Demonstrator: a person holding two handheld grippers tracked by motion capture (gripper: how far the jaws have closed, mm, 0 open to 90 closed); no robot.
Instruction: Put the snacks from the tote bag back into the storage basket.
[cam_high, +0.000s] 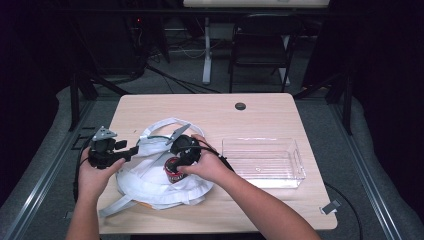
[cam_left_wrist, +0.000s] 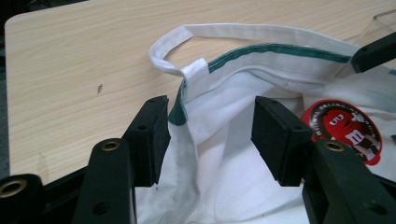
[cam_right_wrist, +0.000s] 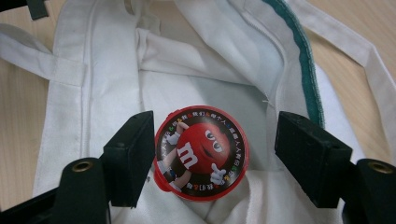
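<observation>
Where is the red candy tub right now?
The red candy tub sits in the white cloth bag at the table's left half, between the open jaws of the right claw, left of the clear plastic tray.

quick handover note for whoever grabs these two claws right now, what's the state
Left claw: open, jaws either side of the white cloth tote bag's green-trimmed rim, not pinching it.
Right claw: open, jaws astride the round red M&M's candy tub; one pad looks close to or touching it, the other clear.
Tub sits in the bag's mouth on the wooden table. Clear plastic tray beside the bag holds nothing.
Done: tub appears released.
Left: unclear from here whether the tub goes deeper or comes out to the tray.
</observation>
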